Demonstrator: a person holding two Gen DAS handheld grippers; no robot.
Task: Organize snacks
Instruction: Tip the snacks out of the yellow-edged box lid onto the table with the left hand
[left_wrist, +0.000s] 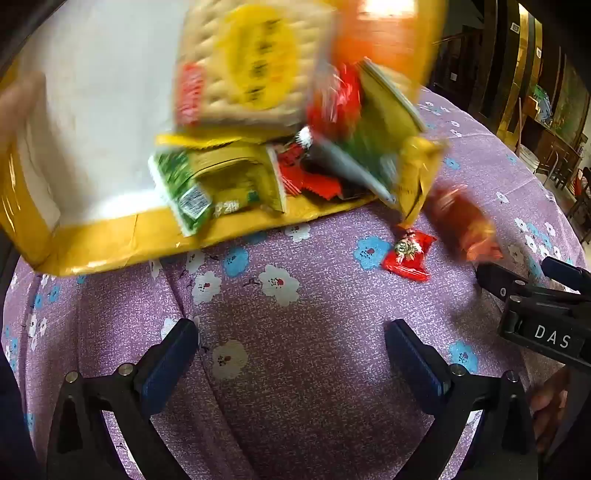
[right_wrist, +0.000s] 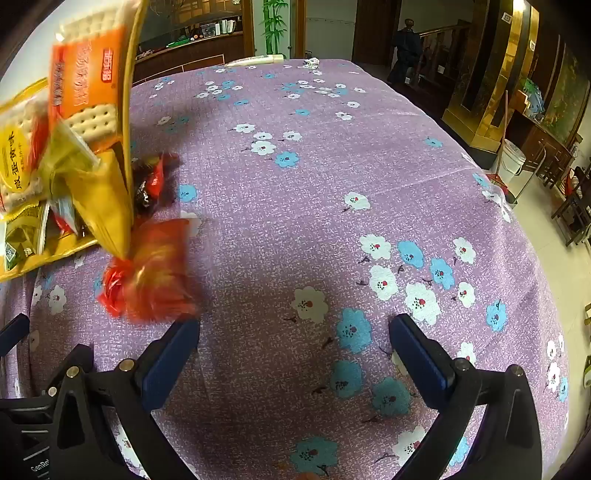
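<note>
A tilted yellow box (left_wrist: 110, 236) spills snack packets (left_wrist: 229, 177) onto the purple flowered counter (left_wrist: 295, 369), ahead of the left tool (left_wrist: 291, 354). A blurred orange packet (right_wrist: 155, 269) lies just beyond the right tool (right_wrist: 293, 350). Both tools are spread wide, holding nothing.

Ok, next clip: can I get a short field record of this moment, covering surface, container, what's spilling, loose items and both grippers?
surface: table under a purple flowered cloth
container: yellow box, tipped, white inside, a hand at its edge
spilling: cracker packs, green packets, red candies, all motion-blurred
loose on cloth: one red candy; a blurred orange-red packet beside it
left gripper: open, nothing between the fingers
right gripper: open, nothing between the fingers
</note>
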